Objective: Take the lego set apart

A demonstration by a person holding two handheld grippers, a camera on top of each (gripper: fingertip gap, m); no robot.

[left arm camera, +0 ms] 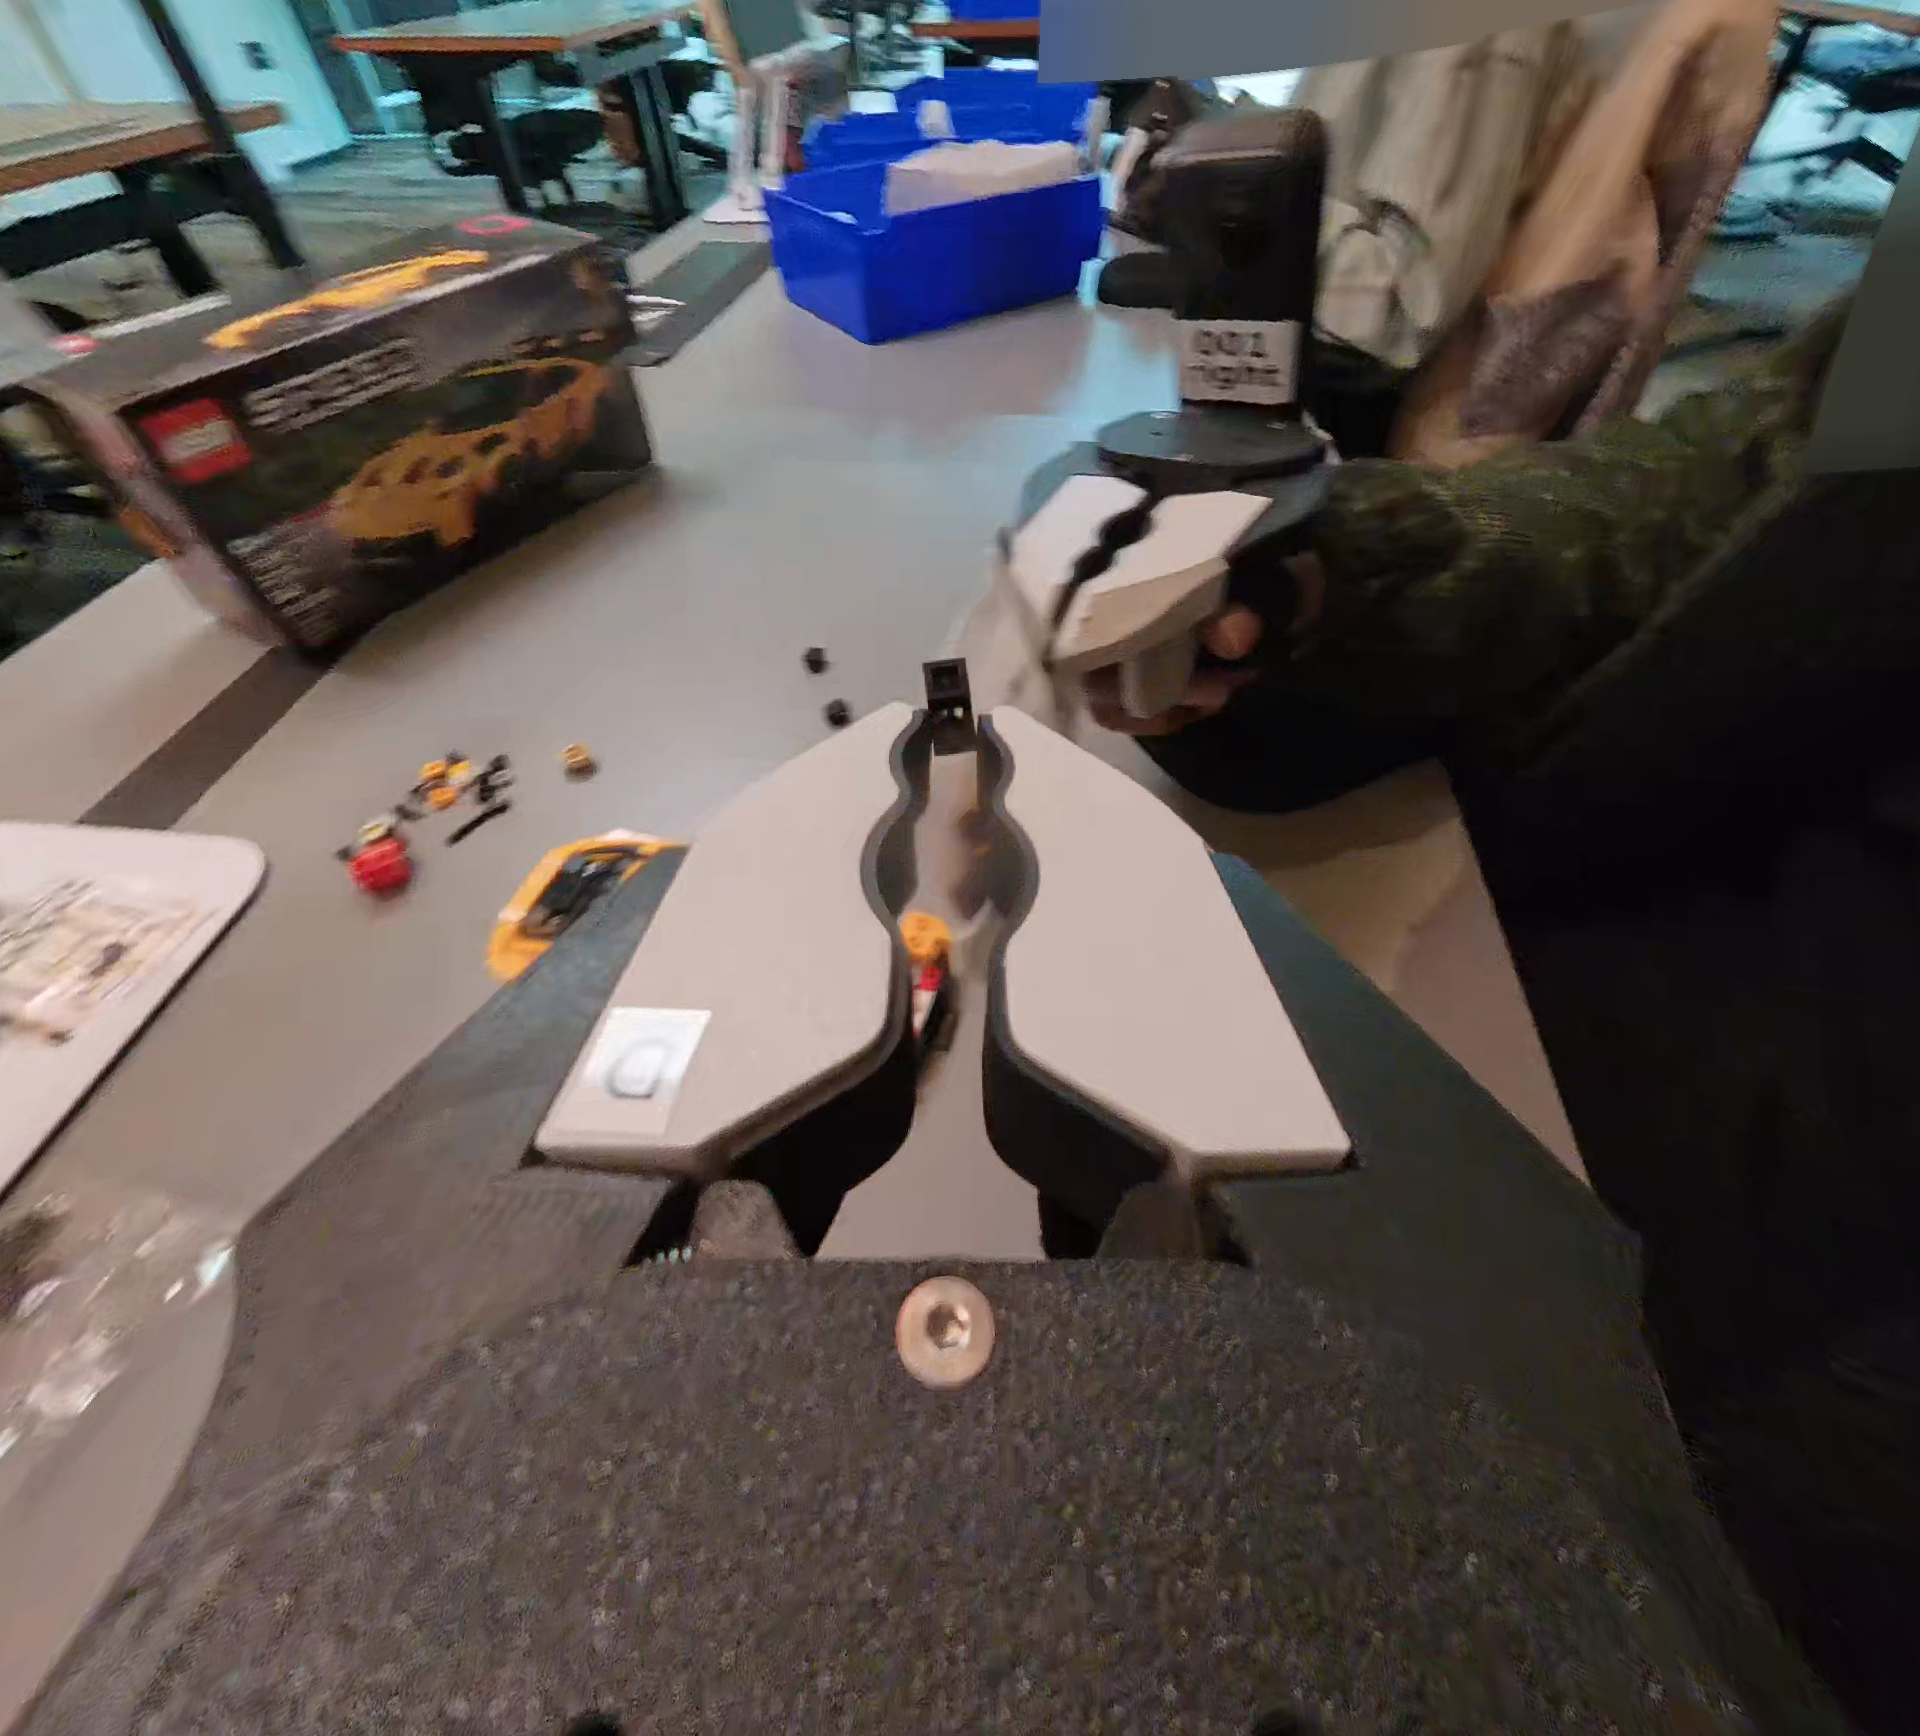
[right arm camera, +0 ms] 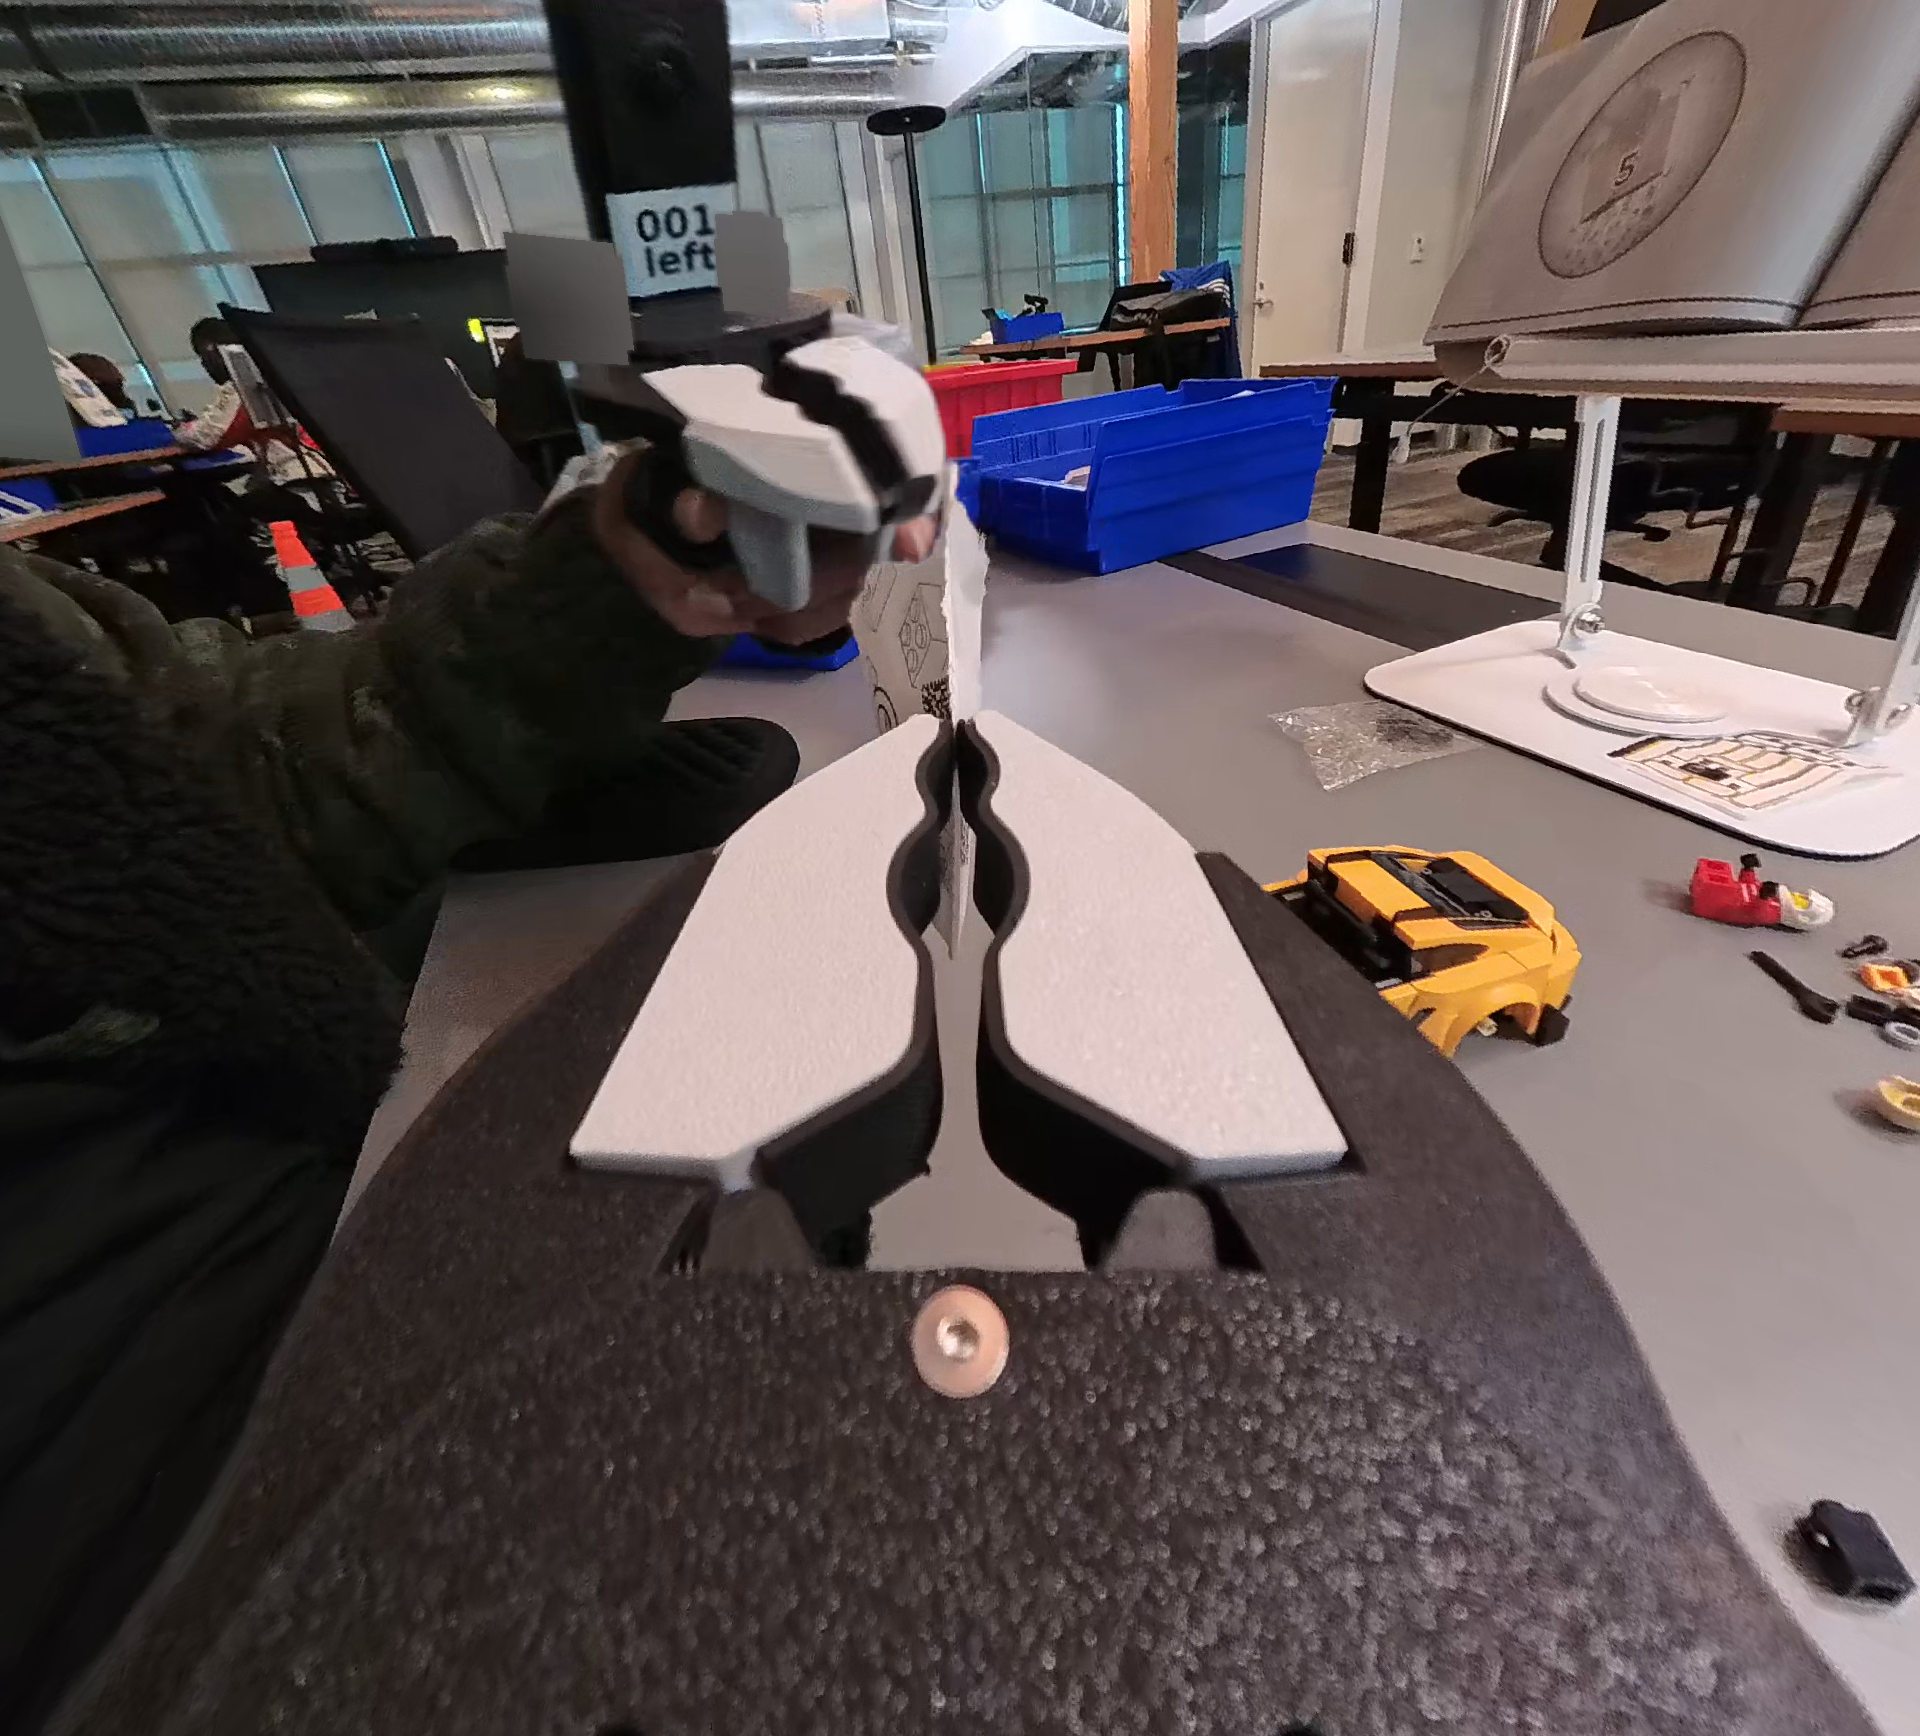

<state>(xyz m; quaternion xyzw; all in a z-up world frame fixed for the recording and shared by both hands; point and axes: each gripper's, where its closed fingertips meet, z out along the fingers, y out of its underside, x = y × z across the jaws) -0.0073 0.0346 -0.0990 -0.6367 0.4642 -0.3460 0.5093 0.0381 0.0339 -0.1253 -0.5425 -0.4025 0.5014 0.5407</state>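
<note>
left claw point(left arm camera: 954, 730) pinches small black brick point(left arm camera: 943, 694) at tips, lifted clear of desk point(left arm camera: 727, 543). right claw point(right arm camera: 956, 736) clamped on white paper bag point(right arm camera: 961, 637), likely catching pieces. yellow lego car point(right arm camera: 1429, 938) mid-desk, mostly intact.

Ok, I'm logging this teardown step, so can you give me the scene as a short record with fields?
left gripper: shut on a small black lego piece at its tips
right gripper: shut on white printed paper, which stands upright
yellow lego car: on the grey table, partly stripped, untouched
loose parts: scattered beside the car, red piece among them
lego box: far side of table
blue bin: behind, at table edge
</note>
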